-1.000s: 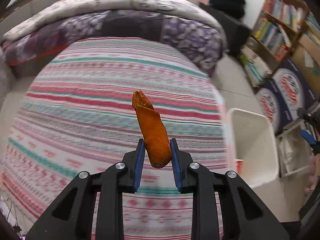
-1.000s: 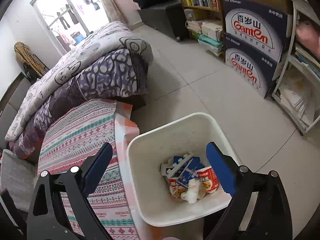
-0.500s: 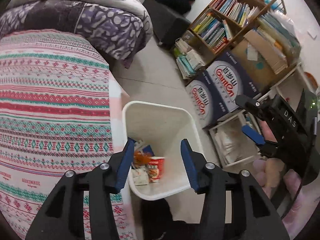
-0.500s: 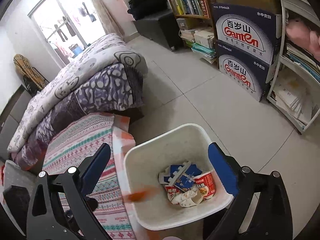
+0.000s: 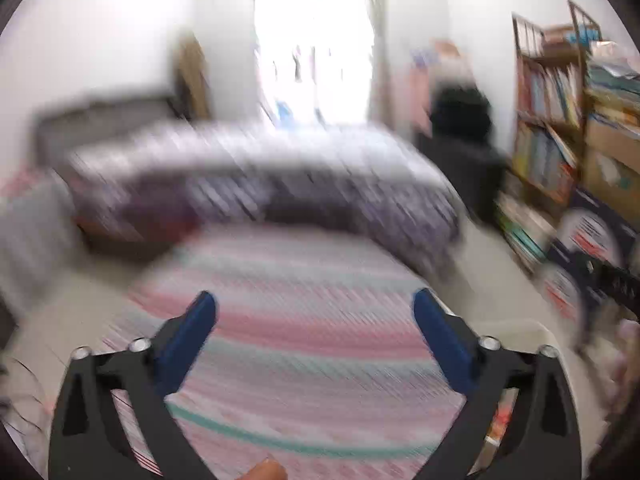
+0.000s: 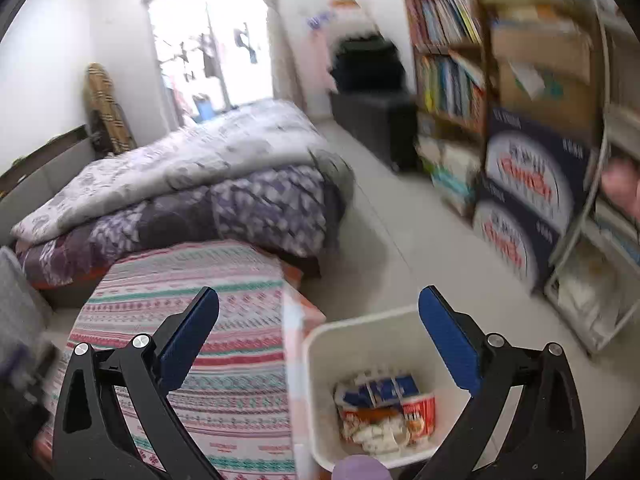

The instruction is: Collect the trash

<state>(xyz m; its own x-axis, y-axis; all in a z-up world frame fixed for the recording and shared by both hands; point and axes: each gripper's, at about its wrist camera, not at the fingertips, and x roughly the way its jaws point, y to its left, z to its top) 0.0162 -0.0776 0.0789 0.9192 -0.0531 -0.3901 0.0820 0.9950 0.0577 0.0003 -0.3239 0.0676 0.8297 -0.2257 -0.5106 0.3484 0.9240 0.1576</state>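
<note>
Gone from the left hand-held gripper [image 5: 314, 320] is the orange peel it pinched a second ago; its jaws have just been opening and now stand wide apart with nothing between them, spread over the striped blanket [image 5: 304, 344]. That whole view is smeared by motion, and it has swung from the bin up to the bed [image 5: 256, 176] and the bright window [image 5: 316, 52] behind it. Only a corner of the white trash bin [image 5: 520, 326] shows past the right finger. A small orange-brown shape [image 5: 262, 472] sits at the bottom edge; what it is cannot be told.

In the right wrist view the right hand-held gripper [image 6: 318, 308] is likewise released, jaws wide and empty, having opened a little further. The white trash bin [image 6: 360, 328] stands on the tiled floor [image 6: 400, 224] just beside the edge of the striped blanket [image 6: 208, 280], below and between the blue pads, nearer the right finger. Inside it lies the collected trash: a blue-and-white carton [image 6: 384, 390], a red-and-white cup [image 6: 418, 412], crumpled white paper [image 6: 372, 438], and an orange scrap [image 6: 374, 414] resting among them, apart from both grippers. A purple rounded thing [image 6: 360, 468] pokes in at the bottom edge, too cut off to name.

Well apart to the right stand a bookshelf [image 6: 448, 60] and stacked navy cartons [image 6: 524, 200].
</note>
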